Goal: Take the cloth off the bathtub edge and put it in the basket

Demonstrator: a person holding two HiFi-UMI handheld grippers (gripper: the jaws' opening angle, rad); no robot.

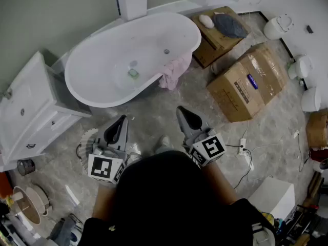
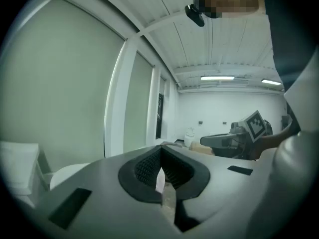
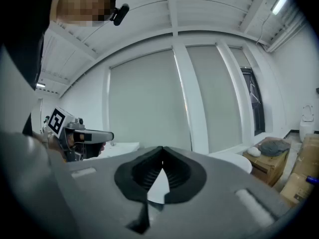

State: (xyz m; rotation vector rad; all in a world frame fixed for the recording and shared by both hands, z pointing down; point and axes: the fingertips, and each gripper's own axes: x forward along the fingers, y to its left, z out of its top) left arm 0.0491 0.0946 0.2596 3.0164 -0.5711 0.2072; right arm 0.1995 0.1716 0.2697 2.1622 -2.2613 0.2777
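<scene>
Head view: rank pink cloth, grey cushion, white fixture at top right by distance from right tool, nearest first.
1. pink cloth, on the bathtub edge, just ahead of the right tool.
2. grey cushion, on the far cardboard box.
3. white fixture, top right by the wall.

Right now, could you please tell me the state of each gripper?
Left gripper: closed, holding nothing.
Right gripper: closed, holding nothing.

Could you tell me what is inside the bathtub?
A small greenish object lies on the bathtub floor, and the pink cloth drapes over its rim. What lies beneath the cloth is covered.
</scene>
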